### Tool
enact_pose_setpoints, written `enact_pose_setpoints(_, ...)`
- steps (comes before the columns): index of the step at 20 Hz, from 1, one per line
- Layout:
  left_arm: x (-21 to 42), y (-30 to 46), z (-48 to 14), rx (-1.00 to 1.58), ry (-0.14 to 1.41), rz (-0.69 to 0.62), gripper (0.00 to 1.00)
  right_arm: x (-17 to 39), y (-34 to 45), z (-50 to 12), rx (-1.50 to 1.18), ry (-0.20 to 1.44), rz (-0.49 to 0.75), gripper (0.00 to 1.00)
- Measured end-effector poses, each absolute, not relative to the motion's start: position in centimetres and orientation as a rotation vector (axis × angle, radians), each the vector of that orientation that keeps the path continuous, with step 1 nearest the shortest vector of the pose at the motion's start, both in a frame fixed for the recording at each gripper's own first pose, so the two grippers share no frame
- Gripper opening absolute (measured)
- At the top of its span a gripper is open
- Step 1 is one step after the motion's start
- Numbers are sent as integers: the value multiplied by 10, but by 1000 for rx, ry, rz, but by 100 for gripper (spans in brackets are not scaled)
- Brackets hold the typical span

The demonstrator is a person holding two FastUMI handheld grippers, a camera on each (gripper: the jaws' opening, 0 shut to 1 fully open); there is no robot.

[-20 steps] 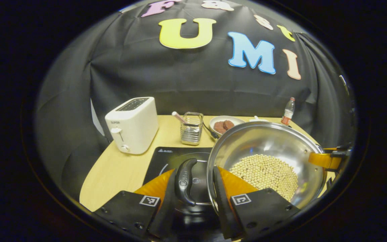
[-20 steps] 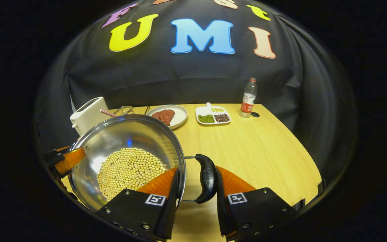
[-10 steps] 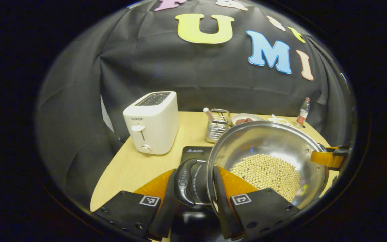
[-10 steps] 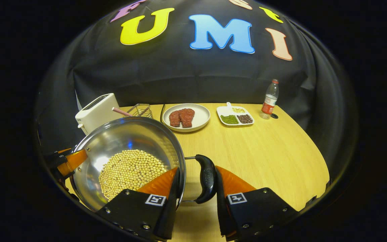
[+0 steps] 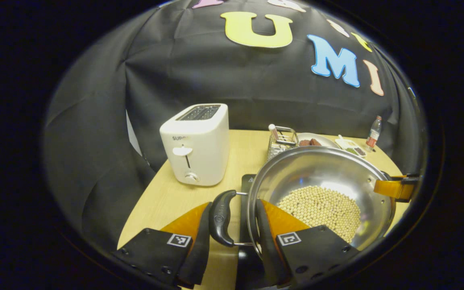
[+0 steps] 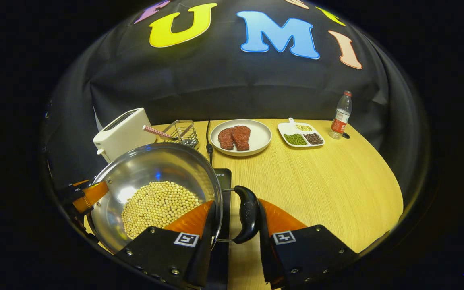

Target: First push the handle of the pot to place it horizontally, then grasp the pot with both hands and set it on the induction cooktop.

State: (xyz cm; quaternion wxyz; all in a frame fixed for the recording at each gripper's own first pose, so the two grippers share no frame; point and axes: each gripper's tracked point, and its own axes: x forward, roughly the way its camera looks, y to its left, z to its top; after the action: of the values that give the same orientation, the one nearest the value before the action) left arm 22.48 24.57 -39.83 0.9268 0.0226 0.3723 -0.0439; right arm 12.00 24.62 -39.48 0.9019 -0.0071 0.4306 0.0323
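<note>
gripping pot [image 5: 320,181] handles, both grippers seemingly above cooktop [image 6: 224,177].

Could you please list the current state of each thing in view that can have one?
Pot: held by both side handles, lidless, holding pale beans.
Left claw: shut on the pot's left handle.
Right claw: shut on the right handle.
Toaster: upright, lever up.
Water bottle: upright, capped.
Plate: holds two meat pieces.

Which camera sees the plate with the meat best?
The right gripper view: the plate shows whole, with two meat pieces on it. In the left gripper view, the pot hides most of the plate.
</note>
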Motion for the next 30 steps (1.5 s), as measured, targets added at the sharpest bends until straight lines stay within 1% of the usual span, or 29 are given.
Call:
enact_pose_setpoints(1, 226, 246, -398, 45, 758, -90, 63, 119, 246, -396, -15, 894, 68, 52)
enact_pose_setpoints(2, 226, 246, -398, 46, 759, -90, 60, 118, 244, -397, -16, 894, 72, 52)
enact_pose_setpoints(3, 226, 246, -398, 48, 755, -90, 65, 118, 244, -398, -16, 893, 76, 52)
enact_pose_setpoints(4, 225, 245, -396, 50, 752, -86, 63, 119, 245, -395, -20, 879, 87, 49)
enact_pose_setpoints(5, 224, 245, -391, 65, 726, -77, 71, 125, 241, -390, -33, 838, 84, 60)
enact_pose_setpoints(6, 225, 245, -385, 84, 700, -67, 79, 131, 238, -381, -39, 802, 83, 65)
enact_pose_setpoints(8, 229, 243, -366, 115, 646, -39, 95, 137, 223, -363, -57, 744, 64, 99)
enact_pose_setpoints(9, 230, 243, -355, 126, 620, -22, 92, 139, 214, -355, -61, 719, 62, 97)
enact_pose_setpoints(10, 229, 240, -343, 134, 587, -3, 93, 141, 203, -345, -64, 695, 61, 97)
enact_pose_setpoints(12, 224, 224, -316, 110, 536, -6, 96, 139, 177, -329, -72, 656, 50, 97)
enact_pose_setpoints(18, 203, 161, -247, 90, 396, -16, 96, 119, 91, -278, -90, 554, 8, 97)
enact_pose_setpoints(19, 197, 150, -239, 93, 382, -15, 100, 116, 79, -269, -92, 534, 9, 97)
enact_pose_setpoints(21, 187, 121, -221, 83, 351, -23, 100, 107, 60, -249, -96, 490, 13, 97)
enact_pose_setpoints(22, 182, 107, -215, 80, 340, -30, 96, 103, 50, -239, -98, 468, 15, 97)
enact_pose_setpoints(25, 165, 69, -191, 77, 296, -53, 96, 87, 26, -212, -103, 414, 21, 97)
enact_pose_setpoints(26, 156, 57, -185, 78, 288, -60, 100, 82, 17, -202, -107, 394, 25, 97)
enact_pose_setpoints(27, 149, 47, -178, 79, 278, -65, 100, 78, 9, -192, -110, 374, 26, 97)
enact_pose_setpoints(28, 144, 35, -169, 79, 266, -69, 90, 73, 0, -183, -114, 354, 27, 97)
enact_pose_setpoints(30, 133, 13, -152, 84, 242, -78, 100, 61, -14, -167, -119, 329, 31, 97)
